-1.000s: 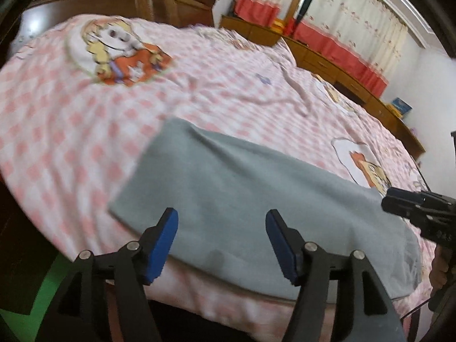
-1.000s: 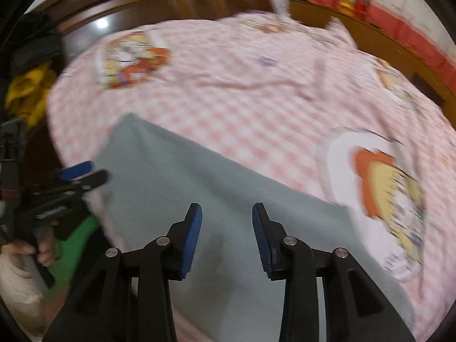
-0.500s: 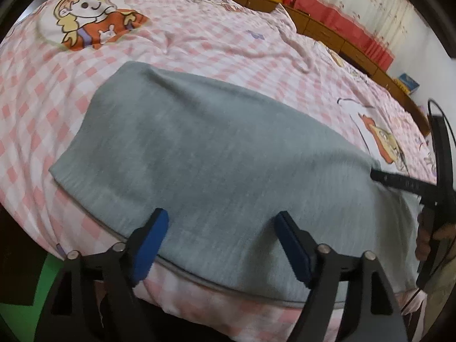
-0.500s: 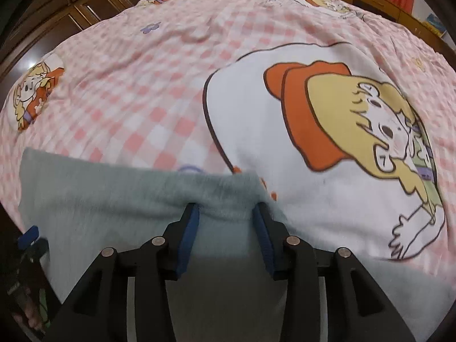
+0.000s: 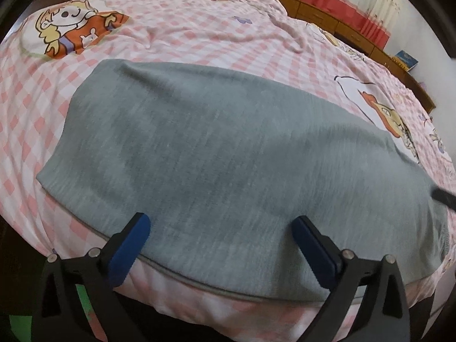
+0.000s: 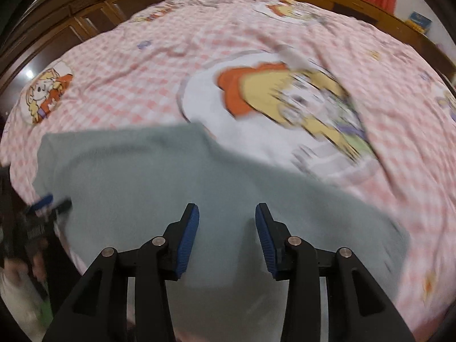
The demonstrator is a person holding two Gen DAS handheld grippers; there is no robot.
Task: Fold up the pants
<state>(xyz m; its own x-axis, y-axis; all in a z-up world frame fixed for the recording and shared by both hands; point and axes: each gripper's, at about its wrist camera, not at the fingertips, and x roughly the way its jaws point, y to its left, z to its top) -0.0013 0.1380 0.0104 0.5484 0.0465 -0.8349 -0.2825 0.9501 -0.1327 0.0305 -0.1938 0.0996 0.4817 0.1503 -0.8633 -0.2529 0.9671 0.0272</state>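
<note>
Softly, with both the left gripper and right gripper gaping empty, pinch the limp grey pants at the bed's near edge.

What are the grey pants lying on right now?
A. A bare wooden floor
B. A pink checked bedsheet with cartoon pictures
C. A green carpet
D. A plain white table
B: the grey pants lie spread flat on the pink checked bedsheet, near its front edge.

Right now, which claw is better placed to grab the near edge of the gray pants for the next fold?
Probably left. The left claw is open wide, straddling the near hem of the gray pants. The right claw, also open, hovers over the middle of the cloth.
</note>
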